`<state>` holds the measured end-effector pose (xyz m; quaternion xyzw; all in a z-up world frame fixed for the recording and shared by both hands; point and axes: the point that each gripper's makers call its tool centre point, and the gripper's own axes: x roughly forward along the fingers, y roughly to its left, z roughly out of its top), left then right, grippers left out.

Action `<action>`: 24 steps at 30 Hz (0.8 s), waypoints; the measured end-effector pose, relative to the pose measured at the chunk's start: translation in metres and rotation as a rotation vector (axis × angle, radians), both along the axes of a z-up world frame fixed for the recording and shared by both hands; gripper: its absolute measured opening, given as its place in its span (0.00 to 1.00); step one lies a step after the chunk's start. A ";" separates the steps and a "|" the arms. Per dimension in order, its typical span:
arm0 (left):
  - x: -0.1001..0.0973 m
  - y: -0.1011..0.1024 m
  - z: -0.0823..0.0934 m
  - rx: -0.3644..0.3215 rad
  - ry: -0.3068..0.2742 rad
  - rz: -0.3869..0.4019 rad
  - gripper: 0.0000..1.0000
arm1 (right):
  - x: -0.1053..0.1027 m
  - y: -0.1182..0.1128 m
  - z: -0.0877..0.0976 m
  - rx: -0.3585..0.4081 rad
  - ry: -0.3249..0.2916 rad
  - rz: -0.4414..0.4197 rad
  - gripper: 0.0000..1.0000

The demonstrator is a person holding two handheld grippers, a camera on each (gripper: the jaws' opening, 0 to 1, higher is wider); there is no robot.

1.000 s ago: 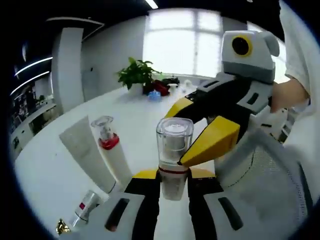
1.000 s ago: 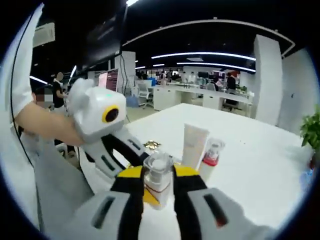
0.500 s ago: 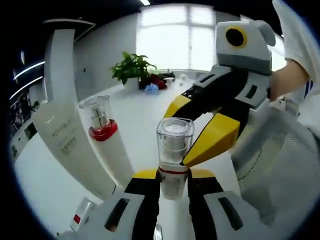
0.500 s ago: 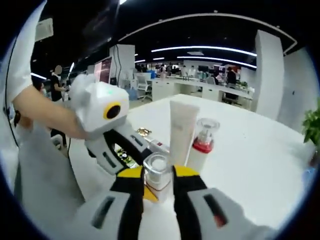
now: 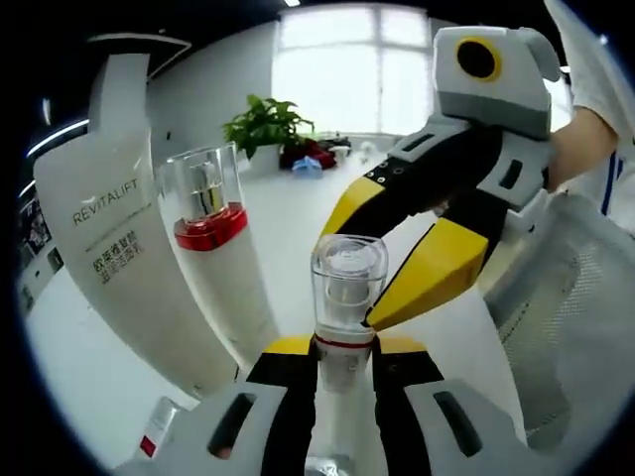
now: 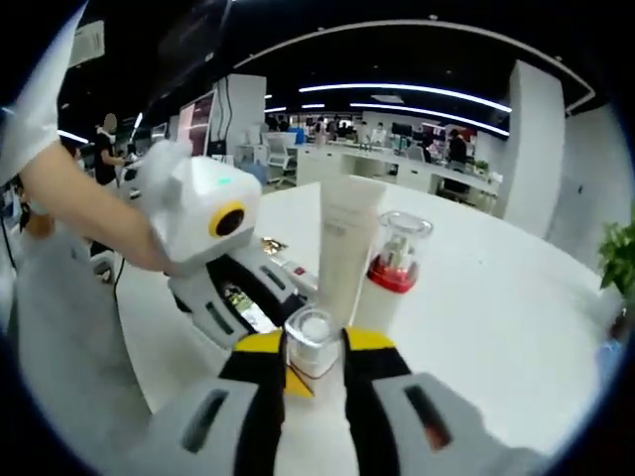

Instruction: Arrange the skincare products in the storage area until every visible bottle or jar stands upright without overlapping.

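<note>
Skincare bottle [image 5: 345, 297], a small one with a clear cap and a red band at its neck, is sitting upright between both grippers over the white table [image 5: 89, 397].

In the left gripper view, the left gripper [image 5: 343, 349] is clamping the bottle's body just below the red band, jaws pressing on either side. The right gripper [image 5: 402, 260] is reaching in from the right, its yellow jaws closing around the clear cap. Just beside the bottle, a taller pump bottle [image 5: 220, 268] with a red collar and a white tube [image 5: 124, 268] (lettered REVITALIFT) are both standing upright. A small item with a red label [image 5: 151, 441] is lying flat near the bottom edge.

In the right gripper view, the right gripper [image 6: 314, 359] is gripping the bottle [image 6: 311, 342] at its top, while the left gripper [image 6: 266, 322] is holding it from below. The tube [image 6: 342, 253] and pump bottle [image 6: 389, 273] are standing close behind.

Judging from this, the bottle is being placed next to its upright neighbours. Doing it well means lowering it straight down, keeping a gap from the pump bottle, and letting go only once the base is resting flat, one gripper at a time.
</note>
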<state>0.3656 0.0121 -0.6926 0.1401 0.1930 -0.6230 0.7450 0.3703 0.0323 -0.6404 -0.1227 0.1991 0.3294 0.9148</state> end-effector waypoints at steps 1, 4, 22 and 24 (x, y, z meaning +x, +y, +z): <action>0.002 0.000 0.001 -0.005 0.006 0.003 0.18 | 0.001 0.000 0.000 0.003 0.000 -0.003 0.21; 0.005 0.000 0.001 -0.004 0.000 0.004 0.18 | 0.005 -0.001 0.000 0.009 -0.003 -0.010 0.21; 0.019 -0.002 0.001 0.016 -0.036 -0.024 0.18 | 0.019 -0.003 -0.002 0.000 -0.019 -0.032 0.21; 0.019 -0.003 0.002 0.017 -0.035 -0.034 0.18 | 0.019 -0.003 -0.002 0.001 -0.019 -0.035 0.21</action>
